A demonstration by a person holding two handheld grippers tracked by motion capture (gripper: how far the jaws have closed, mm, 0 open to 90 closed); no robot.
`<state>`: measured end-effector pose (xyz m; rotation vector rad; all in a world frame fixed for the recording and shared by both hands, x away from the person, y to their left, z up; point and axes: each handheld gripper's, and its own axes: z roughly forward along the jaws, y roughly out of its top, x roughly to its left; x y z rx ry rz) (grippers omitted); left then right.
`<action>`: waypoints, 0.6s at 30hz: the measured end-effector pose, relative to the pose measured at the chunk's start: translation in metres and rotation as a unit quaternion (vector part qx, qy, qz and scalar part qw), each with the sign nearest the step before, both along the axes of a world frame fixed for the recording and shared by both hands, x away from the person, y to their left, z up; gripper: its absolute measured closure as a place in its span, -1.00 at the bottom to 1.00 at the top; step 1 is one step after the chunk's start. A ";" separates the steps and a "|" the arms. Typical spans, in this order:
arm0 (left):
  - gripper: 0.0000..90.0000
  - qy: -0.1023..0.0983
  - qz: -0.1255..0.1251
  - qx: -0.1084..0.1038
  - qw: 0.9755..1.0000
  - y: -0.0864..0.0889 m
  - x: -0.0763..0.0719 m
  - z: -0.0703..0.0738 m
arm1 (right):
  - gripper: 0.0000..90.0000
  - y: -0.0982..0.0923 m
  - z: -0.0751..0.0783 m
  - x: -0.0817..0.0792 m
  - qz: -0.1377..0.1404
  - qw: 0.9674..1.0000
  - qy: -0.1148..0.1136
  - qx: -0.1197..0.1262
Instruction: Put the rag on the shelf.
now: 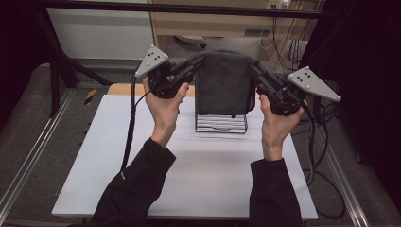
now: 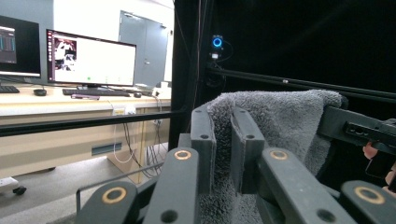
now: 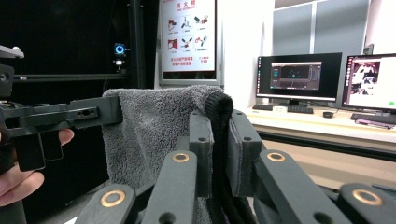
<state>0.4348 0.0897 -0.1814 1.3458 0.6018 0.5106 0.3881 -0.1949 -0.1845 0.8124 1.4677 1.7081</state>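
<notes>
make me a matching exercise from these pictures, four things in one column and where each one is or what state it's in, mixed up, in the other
Things:
1. towel
2. wire rack
3. left hand-held gripper
4. table

States or places:
A. standing on the table under the hanging cloth
B. white, carrying the rack
C. grey, held up by its two top corners
D. shut on the cloth's top left corner in the high view

Pairs: 1-C, 2-A, 3-D, 4-B

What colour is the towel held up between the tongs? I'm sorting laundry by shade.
Dark grey towel, clearest in the right gripper view.
</notes>
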 end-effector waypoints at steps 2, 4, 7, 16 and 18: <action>0.80 0.000 0.000 -0.002 1.000 -0.001 0.003 0.004 | 0.83 0.000 0.005 0.003 -0.002 1.000 -0.002 0.000; 0.80 -0.001 0.001 -0.003 1.000 -0.002 0.005 0.009 | 0.83 -0.001 0.010 0.005 -0.003 1.000 -0.004 0.001; 0.80 -0.004 0.001 -0.009 1.000 -0.003 0.009 0.015 | 0.83 -0.001 0.016 0.008 -0.006 1.000 -0.008 0.001; 0.80 -0.012 0.011 -0.008 1.000 -0.009 0.023 0.034 | 0.83 -0.004 0.034 0.023 -0.011 1.000 -0.016 0.004; 0.80 -0.014 0.015 -0.005 1.000 -0.010 0.026 0.037 | 0.83 -0.004 0.037 0.027 -0.014 1.000 -0.017 0.006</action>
